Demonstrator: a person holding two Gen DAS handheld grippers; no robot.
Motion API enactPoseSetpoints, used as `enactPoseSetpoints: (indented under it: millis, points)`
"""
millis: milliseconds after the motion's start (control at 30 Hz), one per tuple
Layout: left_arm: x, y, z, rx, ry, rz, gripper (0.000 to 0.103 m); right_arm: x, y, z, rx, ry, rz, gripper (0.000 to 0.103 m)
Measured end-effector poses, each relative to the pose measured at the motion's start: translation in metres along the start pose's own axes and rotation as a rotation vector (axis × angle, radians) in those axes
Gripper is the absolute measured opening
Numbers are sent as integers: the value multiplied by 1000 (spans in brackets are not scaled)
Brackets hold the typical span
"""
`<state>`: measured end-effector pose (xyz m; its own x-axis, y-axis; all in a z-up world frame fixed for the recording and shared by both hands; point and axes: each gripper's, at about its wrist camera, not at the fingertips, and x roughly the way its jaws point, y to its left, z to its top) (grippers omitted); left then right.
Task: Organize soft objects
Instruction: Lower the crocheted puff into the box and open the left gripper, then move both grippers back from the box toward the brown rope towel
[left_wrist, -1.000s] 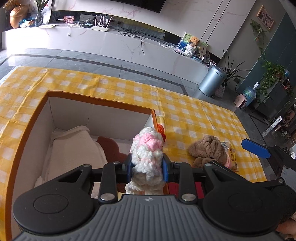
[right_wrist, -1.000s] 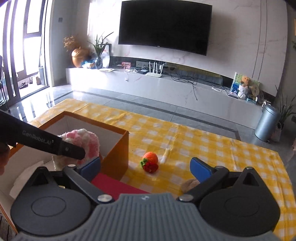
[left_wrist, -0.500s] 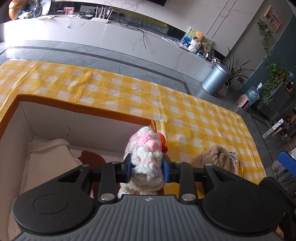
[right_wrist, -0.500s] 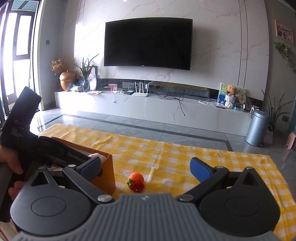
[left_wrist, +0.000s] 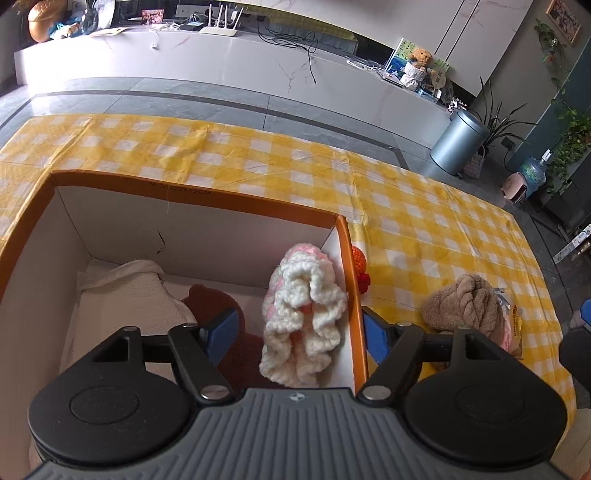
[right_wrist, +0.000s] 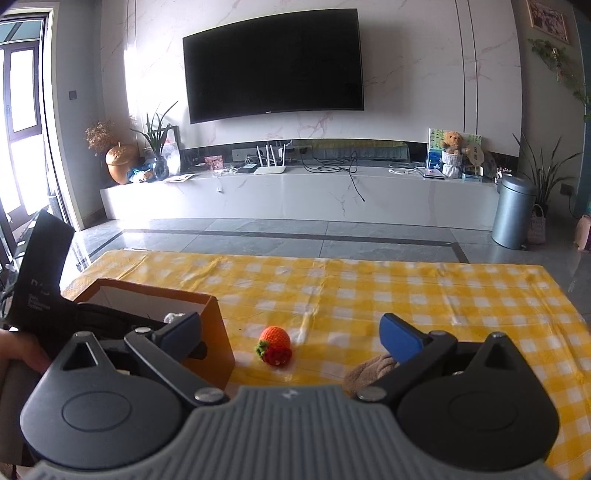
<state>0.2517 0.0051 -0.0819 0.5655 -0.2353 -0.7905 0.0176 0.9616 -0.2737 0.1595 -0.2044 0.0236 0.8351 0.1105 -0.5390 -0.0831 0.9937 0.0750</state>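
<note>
Knitted toy sits inside the box, both hand-held grippers spread wide

The left hand-held gripper (left_wrist: 297, 334) stands with its blue pads far apart and grips nothing; between them a pink-and-white knitted toy (left_wrist: 304, 317) leans against the right inner wall of the orange cardboard box (left_wrist: 192, 192), beside a cream cloth (left_wrist: 136, 299) and a dark brown soft item (left_wrist: 210, 299). On the yellow checked table (right_wrist: 369, 288), an orange crocheted strawberry (right_wrist: 275, 345) lies just beside the box, and a brown plush (left_wrist: 461, 306) sits further right. The right hand-held gripper (right_wrist: 291, 334) is likewise wide open and empty.
</note>
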Motion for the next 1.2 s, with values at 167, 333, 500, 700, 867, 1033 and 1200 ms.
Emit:
enactPoseSetpoints:
  millis: [167, 333, 500, 700, 867, 1033, 1200]
  points:
    - [-34, -8, -3, 80, -94, 9, 89, 2, 0, -1, 7, 15, 2, 100]
    - [-70, -7, -6, 115, -237, -37, 99, 0, 4, 0, -7, 17, 8, 100]
    - [-84, 0, -7, 52, -264, -36, 99, -1, 5, 0, -7, 19, 8, 100]
    - [-96, -9, -15, 169, -302, 14, 99, 0, 2, -1, -4, 26, 1, 100]
    - [-105, -14, -27, 191, -322, 73, 93, 2, 1, -2, -1, 38, -4, 100]
    - [-119, -10, -35, 154, -332, 82, 92, -7, -3, -3, -13, 31, -6, 100]
    - [-135, -24, -48, 161, -336, 73, 92, -31, -22, 1, -15, 7, -62, 100]
